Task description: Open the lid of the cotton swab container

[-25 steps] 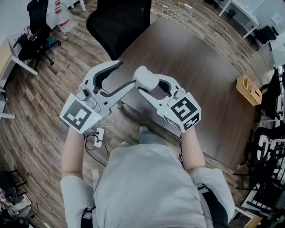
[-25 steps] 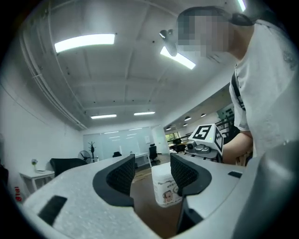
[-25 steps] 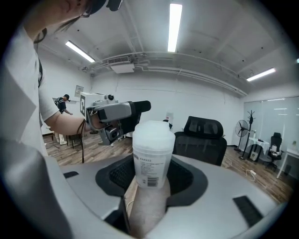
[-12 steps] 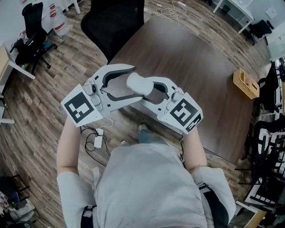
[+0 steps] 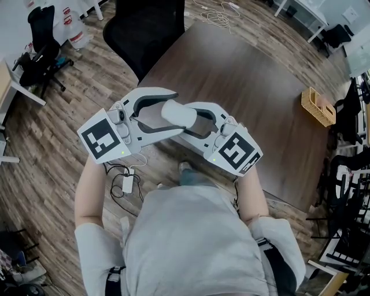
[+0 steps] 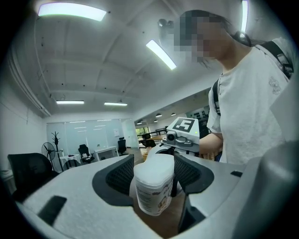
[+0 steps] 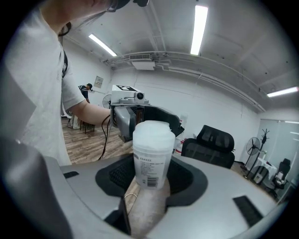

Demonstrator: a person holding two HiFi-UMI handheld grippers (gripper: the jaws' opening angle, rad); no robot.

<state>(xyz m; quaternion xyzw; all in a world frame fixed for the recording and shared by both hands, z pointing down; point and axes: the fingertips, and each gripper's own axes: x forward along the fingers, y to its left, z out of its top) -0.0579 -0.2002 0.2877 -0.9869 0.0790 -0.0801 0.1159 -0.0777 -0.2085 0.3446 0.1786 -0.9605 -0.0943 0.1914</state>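
A white cotton swab container (image 5: 178,113) with a frosted white lid (image 7: 151,132) hangs in the air over the near edge of the table. My right gripper (image 5: 189,122) is shut on its lower body, just below the barcode label (image 7: 149,173). My left gripper (image 5: 172,110) faces it from the left and stands open, with the container's lid end (image 6: 156,169) between its dark pads (image 6: 121,175) and a gap on the right side. In the left gripper view the right gripper's marker cube (image 6: 184,126) shows behind the container.
The dark brown table (image 5: 260,92) lies ahead, with a wicker basket (image 5: 318,107) at its right edge and a white cable (image 5: 218,16) at its far end. A black office chair (image 5: 144,29) stands at the far left corner. A power strip and cords (image 5: 126,180) lie on the wooden floor.
My left gripper's jaws have spread wider and now straddle the container's lid end. Both grippers and the container have shifted a little left and down in the head view.
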